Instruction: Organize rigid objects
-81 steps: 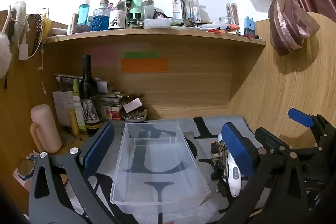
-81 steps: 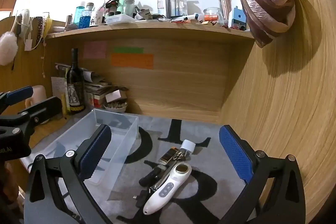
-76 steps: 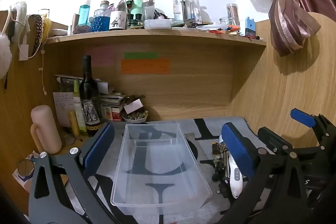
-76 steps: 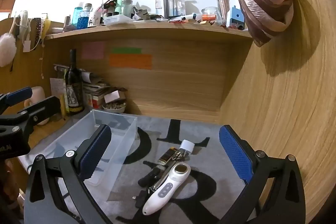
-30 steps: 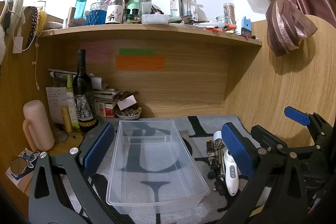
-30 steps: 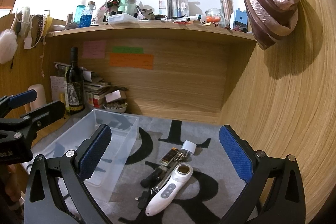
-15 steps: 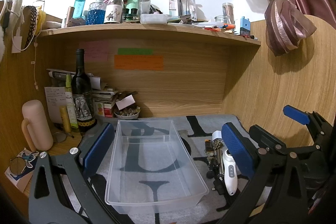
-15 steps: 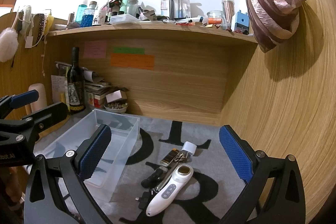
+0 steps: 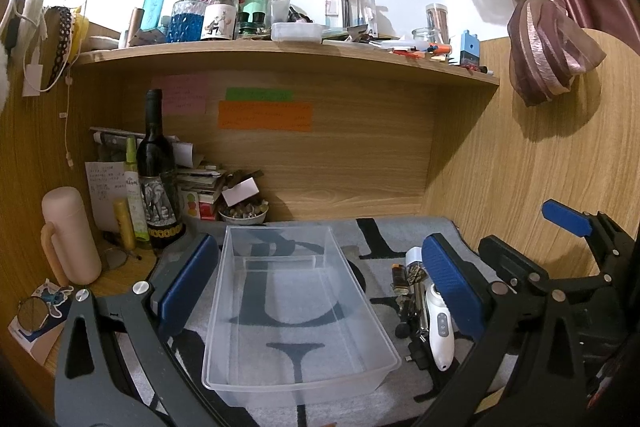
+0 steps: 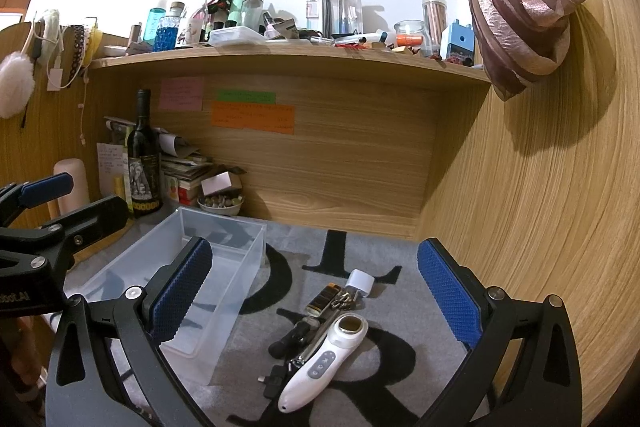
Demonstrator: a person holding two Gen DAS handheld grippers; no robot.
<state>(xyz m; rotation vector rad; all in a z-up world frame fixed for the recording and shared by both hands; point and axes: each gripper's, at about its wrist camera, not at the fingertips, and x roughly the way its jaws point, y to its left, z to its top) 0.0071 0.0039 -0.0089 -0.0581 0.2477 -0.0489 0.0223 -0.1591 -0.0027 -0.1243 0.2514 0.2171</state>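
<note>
A clear plastic bin (image 9: 372, 311) stands empty on the grey lettered mat; it also shows in the right wrist view (image 10: 224, 283). Right of it lies a small pile: a white handheld device (image 10: 324, 359), a black tool (image 10: 292, 339), a gold-and-black lighter (image 10: 322, 299), a white charger cube (image 10: 360, 283) and keys. The device also shows in the left wrist view (image 9: 439, 327). My left gripper (image 9: 320, 287) is open above the bin. My right gripper (image 10: 316, 303) is open and empty above the pile.
A wine bottle (image 9: 158, 179), a pink flask (image 9: 70, 235), books and a small bowl (image 9: 244, 213) crowd the back left corner. A shelf (image 9: 280, 47) of bottles runs overhead. A wooden wall and a tied curtain (image 9: 548, 43) close the right side.
Both grippers have shifted slightly; the view has drifted a little. Both stay open and empty. The objects have not moved.
</note>
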